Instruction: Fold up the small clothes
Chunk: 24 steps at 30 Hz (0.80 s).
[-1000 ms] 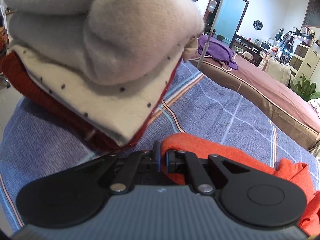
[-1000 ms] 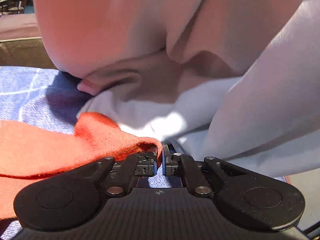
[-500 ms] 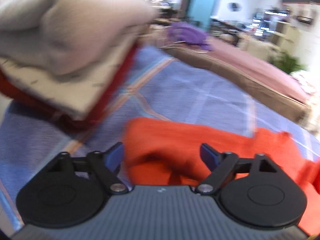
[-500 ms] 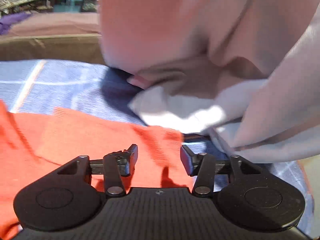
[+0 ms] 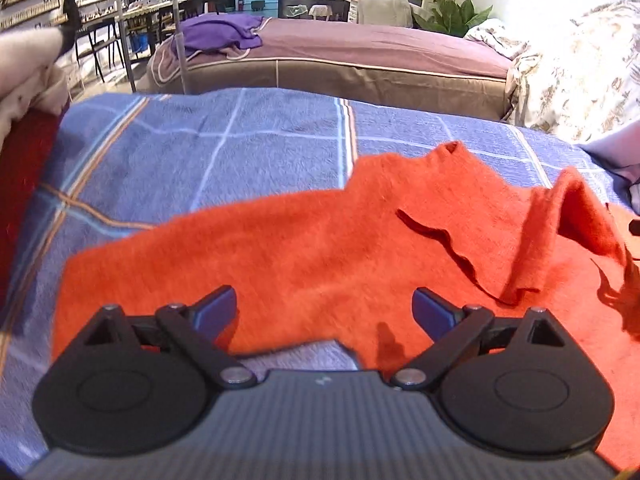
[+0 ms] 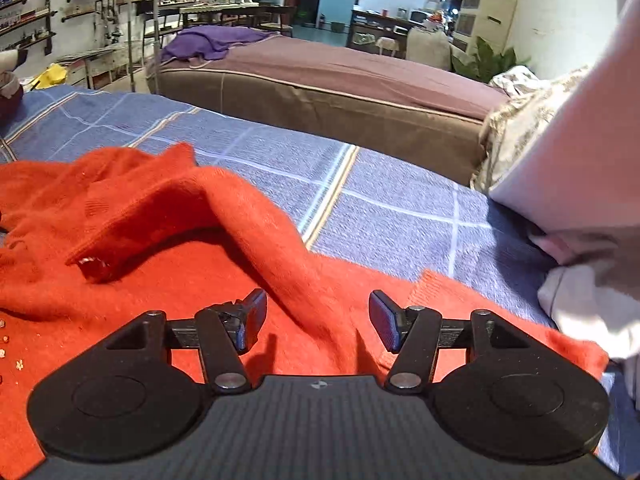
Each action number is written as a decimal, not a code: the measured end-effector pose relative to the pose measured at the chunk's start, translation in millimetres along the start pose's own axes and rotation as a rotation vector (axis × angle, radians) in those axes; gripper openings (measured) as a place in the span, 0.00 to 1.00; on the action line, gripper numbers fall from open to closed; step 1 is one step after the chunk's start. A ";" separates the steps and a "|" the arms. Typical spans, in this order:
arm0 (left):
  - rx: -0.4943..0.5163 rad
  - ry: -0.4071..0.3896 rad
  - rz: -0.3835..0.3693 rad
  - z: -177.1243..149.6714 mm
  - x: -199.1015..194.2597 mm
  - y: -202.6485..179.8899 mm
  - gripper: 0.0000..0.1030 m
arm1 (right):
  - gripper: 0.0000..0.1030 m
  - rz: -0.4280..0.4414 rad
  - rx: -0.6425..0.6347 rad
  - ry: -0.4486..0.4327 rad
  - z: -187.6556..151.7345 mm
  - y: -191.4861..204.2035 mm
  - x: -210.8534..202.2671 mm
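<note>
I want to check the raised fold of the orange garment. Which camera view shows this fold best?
The right wrist view: there the fold rises as a long ridge across the orange garment, with its rolled end visible. The left wrist view shows the same fold only near the right edge, smaller and partly blurred.

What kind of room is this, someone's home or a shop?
Probably a lived-in bedroom or studio: a bed with a purple blanket, wall shelves, and a potted plant behind the orange garment.
</note>
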<state>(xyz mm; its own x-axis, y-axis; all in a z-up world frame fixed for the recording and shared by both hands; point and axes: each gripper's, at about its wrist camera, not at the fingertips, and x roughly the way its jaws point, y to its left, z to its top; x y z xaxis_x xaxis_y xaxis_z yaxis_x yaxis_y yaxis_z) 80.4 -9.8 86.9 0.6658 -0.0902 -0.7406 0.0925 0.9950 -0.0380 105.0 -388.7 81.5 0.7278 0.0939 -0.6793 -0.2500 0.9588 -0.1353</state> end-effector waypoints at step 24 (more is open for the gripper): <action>0.003 0.030 -0.029 18.8 48.4 -10.3 0.93 | 0.79 -0.226 0.124 0.153 36.2 -38.8 122.7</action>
<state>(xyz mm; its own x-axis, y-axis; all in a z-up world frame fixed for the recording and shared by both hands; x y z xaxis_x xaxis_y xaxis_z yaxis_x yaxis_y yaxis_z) 125.5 -25.2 64.0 0.6404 -0.1177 -0.7590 0.1136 0.9918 -0.0580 227.2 -404.7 29.5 0.6493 -0.1577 -0.7440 -0.0059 0.9772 -0.2122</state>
